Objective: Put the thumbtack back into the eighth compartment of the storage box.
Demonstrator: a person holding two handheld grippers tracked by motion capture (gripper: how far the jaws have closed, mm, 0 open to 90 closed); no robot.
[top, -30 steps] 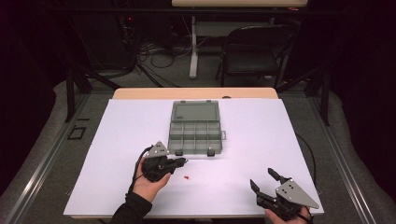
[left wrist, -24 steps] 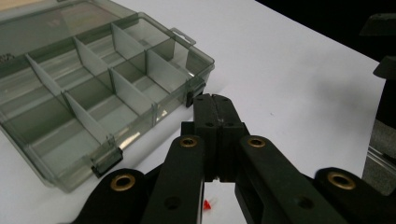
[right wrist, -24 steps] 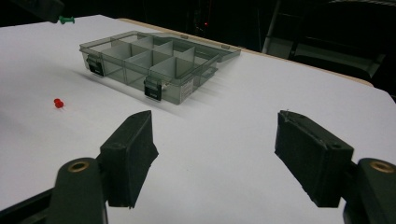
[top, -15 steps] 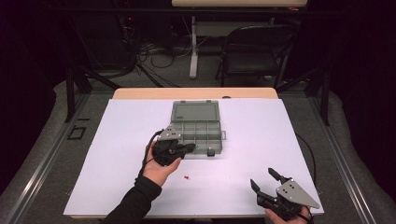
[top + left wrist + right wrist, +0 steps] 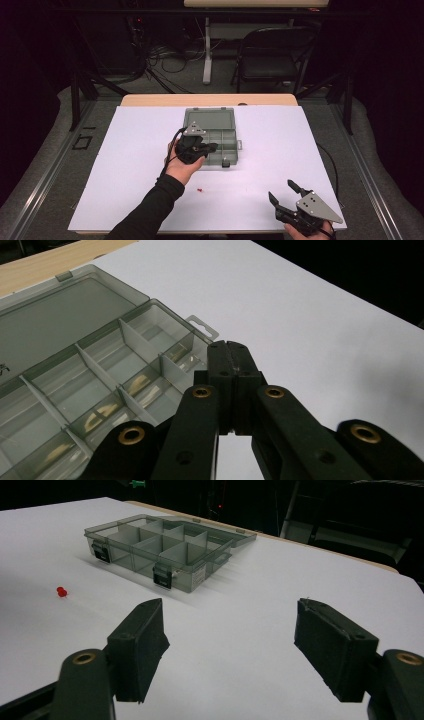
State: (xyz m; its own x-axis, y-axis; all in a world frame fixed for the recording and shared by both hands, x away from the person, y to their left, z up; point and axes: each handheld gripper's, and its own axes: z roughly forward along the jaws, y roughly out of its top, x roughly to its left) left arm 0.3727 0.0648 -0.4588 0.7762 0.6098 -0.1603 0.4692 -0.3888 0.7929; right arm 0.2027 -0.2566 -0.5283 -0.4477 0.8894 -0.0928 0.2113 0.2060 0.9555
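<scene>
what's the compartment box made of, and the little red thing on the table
The compartment box looks like smoke-tinted translucent plastic, glossy: the dividers show through its walls and the open lid reflects light. The red pushpin looks like it has a smooth plastic head; it is too small to tell more.

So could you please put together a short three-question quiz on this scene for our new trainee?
1. True or false: the left gripper is above the open compartment box, its jaws shut.
2. Multiple choice: where is the red pushpin lying? A) in a compartment; B) on the white table cover, nearer the person than the box; C) between the right gripper's jaws.
3. Fill in: the right gripper, near the table's front right corner, has its jaws ____.

Key: 1 true; 2 B; 3 open.
</scene>
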